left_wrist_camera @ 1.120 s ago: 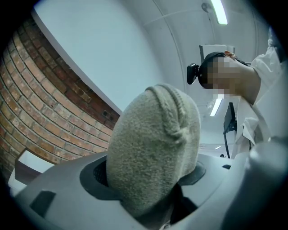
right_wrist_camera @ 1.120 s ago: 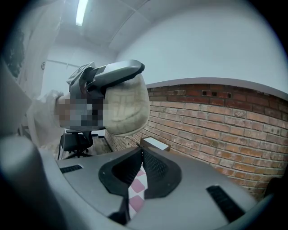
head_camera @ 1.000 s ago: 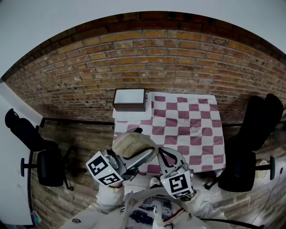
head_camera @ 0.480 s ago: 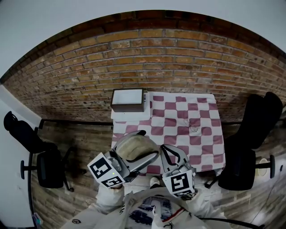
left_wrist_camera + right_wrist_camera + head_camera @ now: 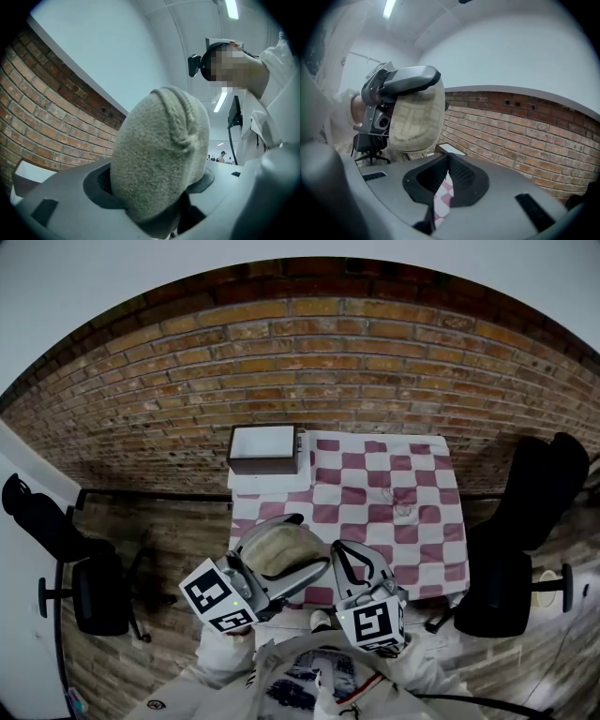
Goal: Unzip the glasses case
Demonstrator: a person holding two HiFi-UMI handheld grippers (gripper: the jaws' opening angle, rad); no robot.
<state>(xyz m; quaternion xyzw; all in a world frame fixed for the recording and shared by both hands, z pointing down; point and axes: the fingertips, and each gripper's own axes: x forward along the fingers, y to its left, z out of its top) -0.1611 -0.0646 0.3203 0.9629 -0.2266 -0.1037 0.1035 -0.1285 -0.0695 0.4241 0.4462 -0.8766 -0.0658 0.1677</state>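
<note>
Left tongs (image 5: pixel 300 545): we see them clamped on the fuzzy beige oval glasses case (image 5: pixel 159 150).
Case: held up (above the pink-checked table's (image 5: pixel 412 521) near-left part).
Right tongs (image 5: pixel 447 159): closed, empty, beside it.

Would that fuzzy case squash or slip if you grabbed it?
Probably stiff: the case looks rounded and undented in the left gripper. Its fuzzy cover likely resists slipping. Likely light: one gripper holds it up.
</note>
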